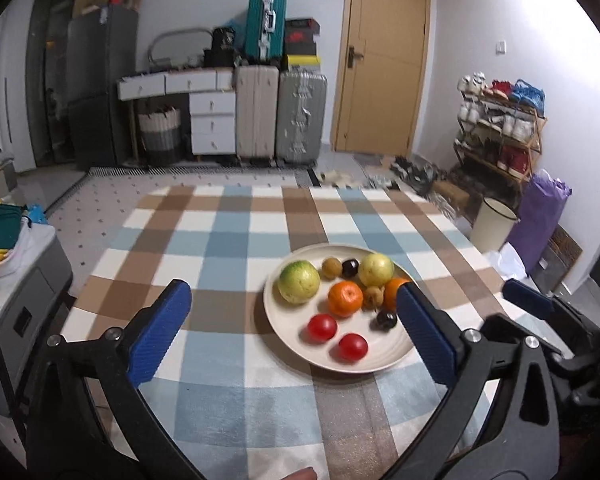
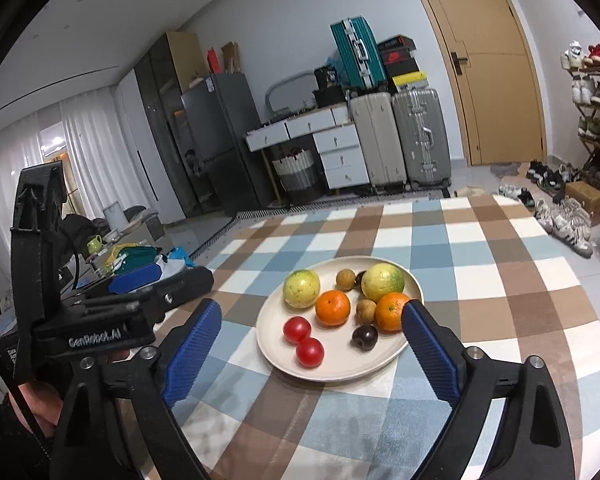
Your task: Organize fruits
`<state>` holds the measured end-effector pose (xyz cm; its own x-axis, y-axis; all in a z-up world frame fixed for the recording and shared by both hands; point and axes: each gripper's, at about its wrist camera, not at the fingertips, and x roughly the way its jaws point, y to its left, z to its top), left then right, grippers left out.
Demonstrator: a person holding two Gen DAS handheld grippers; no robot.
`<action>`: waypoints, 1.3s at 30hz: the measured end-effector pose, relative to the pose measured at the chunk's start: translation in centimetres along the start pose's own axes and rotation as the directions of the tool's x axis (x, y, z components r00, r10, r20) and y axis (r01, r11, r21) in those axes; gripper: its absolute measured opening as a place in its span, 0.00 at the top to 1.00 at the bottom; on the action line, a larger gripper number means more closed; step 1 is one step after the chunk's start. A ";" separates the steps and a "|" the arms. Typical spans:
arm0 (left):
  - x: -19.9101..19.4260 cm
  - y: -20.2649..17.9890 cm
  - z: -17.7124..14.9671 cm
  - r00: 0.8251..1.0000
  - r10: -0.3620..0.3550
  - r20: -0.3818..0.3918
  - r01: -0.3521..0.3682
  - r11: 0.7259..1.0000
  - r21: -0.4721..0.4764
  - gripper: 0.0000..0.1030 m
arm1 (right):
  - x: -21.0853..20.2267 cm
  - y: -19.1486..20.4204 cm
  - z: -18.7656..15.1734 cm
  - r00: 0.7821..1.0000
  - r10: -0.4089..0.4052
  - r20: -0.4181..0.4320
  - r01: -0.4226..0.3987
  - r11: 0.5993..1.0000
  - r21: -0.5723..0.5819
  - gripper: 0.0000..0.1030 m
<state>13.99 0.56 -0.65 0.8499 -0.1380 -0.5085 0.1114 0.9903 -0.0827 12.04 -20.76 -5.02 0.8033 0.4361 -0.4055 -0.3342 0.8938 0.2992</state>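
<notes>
Lying flat on the checked cloth (image 2: 500, 280), the round plate (image 2: 284, 356) of fruit faces both wide-open, empty grippers' fingers (image 1: 160, 332) (image 2: 430, 350).

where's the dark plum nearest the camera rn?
Right wrist view: the plum lies on the plate, near its front right, just below an orange and right of the two tomatoes.

Far orange (image 1: 393, 290) half hidden behind left gripper's blue pad (image 1: 426, 332).
</notes>
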 end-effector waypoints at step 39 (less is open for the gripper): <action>-3.9 2.8 -8.7 0.955 0.159 0.250 -0.174 0.984 0.036 0.01 | -5.1 2.1 -5.7 0.954 -0.148 0.260 0.205 0.957 -0.204 0.00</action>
<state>6.52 3.71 -6.31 0.9583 0.0293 -0.2842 -0.0192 0.9991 0.0382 4.43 -20.53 -7.26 0.9442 0.2562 -0.2068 -0.2563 0.9662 0.0271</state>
